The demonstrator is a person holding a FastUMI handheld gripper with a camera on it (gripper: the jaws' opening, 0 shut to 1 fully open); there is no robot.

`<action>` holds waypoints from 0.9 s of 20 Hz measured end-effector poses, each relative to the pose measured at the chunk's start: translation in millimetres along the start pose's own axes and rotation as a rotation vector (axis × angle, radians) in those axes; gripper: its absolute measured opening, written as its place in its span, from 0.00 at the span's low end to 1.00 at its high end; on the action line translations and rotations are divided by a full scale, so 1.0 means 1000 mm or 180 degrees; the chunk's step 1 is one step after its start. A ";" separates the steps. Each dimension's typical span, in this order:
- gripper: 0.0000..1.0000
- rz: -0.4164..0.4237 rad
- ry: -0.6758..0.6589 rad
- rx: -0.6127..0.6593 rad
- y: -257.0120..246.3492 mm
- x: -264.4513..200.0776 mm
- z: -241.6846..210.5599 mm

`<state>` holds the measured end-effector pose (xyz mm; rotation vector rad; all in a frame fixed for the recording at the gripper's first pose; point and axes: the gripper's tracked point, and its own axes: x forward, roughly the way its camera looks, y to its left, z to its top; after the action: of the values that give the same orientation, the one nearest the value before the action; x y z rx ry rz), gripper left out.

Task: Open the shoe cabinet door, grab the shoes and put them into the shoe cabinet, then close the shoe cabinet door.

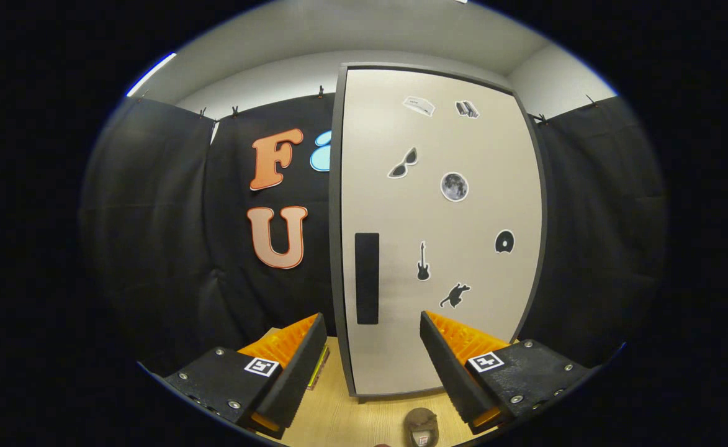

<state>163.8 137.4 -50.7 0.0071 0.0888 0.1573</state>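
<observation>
The shoe cabinet (444,217) stands upright just ahead of my fingers, its pale door closed and dotted with small stickers. A dark vertical handle (367,278) sits on the door near its left edge, beyond the gap between my fingers. My gripper (373,326) is open, nothing between its fingers, a short way in front of the door. A brown shoe (421,426) lies on the wooden tabletop (339,416) below and between my fingers, in front of the cabinet's foot.
Black cloth walls surround the booth behind and on both sides of the cabinet. A thin yellow-green object (319,366) lies on the tabletop beside my left finger, mostly hidden by it.
</observation>
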 end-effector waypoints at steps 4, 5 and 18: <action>0.95 0.0027 -0.0036 0.0014 0.004 0.034 0.003; 0.95 0.0036 -0.0041 0.0014 0.005 0.043 0.004; 0.83 0.0074 -0.0100 0.0048 0.014 0.110 0.004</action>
<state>270.5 168.5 -56.0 0.0255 0.0588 0.1797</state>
